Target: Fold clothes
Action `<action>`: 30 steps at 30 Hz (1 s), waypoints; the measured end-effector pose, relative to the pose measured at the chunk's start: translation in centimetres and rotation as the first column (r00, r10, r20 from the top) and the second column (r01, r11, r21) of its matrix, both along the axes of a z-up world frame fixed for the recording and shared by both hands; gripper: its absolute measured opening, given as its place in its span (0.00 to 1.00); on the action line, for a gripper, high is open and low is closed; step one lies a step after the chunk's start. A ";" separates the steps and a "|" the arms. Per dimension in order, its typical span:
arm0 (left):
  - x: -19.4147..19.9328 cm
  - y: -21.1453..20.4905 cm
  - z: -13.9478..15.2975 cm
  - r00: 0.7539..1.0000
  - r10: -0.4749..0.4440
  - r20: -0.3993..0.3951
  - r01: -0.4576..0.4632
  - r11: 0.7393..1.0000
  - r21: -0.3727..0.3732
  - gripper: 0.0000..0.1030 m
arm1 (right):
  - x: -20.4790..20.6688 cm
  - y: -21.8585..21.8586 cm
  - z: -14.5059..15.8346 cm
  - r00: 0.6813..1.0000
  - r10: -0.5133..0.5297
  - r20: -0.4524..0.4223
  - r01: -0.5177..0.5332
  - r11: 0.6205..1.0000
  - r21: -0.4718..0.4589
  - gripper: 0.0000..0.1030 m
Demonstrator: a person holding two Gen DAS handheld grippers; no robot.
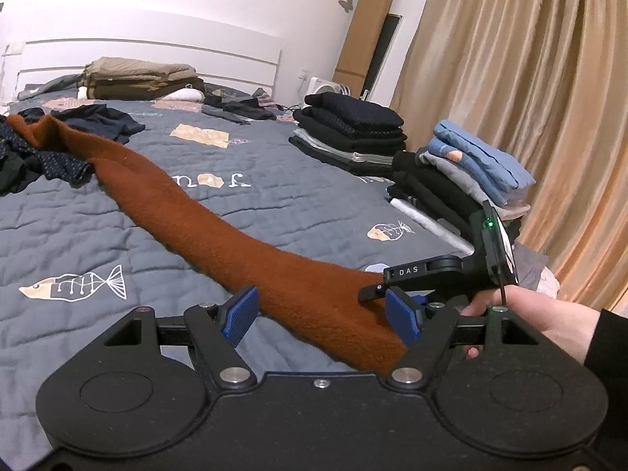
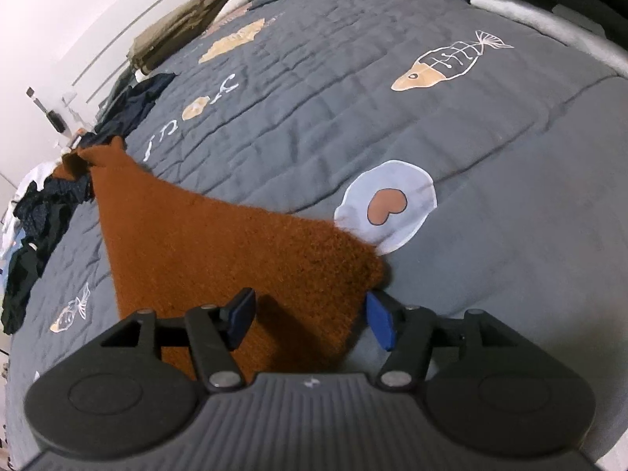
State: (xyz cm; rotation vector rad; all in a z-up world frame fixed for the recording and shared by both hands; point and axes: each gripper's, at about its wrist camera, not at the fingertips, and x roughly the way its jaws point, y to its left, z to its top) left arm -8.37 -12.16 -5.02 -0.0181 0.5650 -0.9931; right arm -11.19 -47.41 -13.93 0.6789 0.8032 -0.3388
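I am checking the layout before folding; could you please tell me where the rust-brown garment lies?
The rust-brown garment stretches across the grey quilt, from the dark clothes at far left in the left wrist view to its near end between both open grippers.

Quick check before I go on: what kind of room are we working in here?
Most likely a bedroom. The work surface is a bed with a grey quilted cover and a white slatted headboard behind it, long beige curtains hang along one side, and folded clothes stacks sit on the bed.
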 end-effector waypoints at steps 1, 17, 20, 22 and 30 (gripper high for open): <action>0.0 0.0 0.0 1.000 0.001 -0.001 -0.001 1.000 0.001 0.68 | 0.0 0.0 0.1 1.000 -0.003 -0.009 0.003 1.000 -0.003 0.59; 0.3 -0.5 -0.5 1.000 0.006 -0.002 -0.006 1.000 0.022 0.68 | 0.8 1.8 0.6 0.998 0.058 0.030 -0.058 0.998 -0.005 0.11; 0.3 -0.5 -0.4 1.000 0.007 0.000 -0.007 1.000 0.024 0.68 | 0.7 2.5 1.5 0.994 0.082 0.071 -0.081 0.997 -0.018 0.09; 0.3 -0.4 -0.4 1.000 0.011 -0.001 -0.011 1.000 0.023 0.68 | 0.3 2.2 2.8 0.992 0.055 0.113 -0.050 0.997 -0.050 0.08; 0.4 -0.5 -0.6 1.000 0.014 -0.001 -0.014 0.999 0.033 0.68 | -2.2 -1.9 7.6 0.949 -0.153 0.277 0.210 0.960 -0.188 0.07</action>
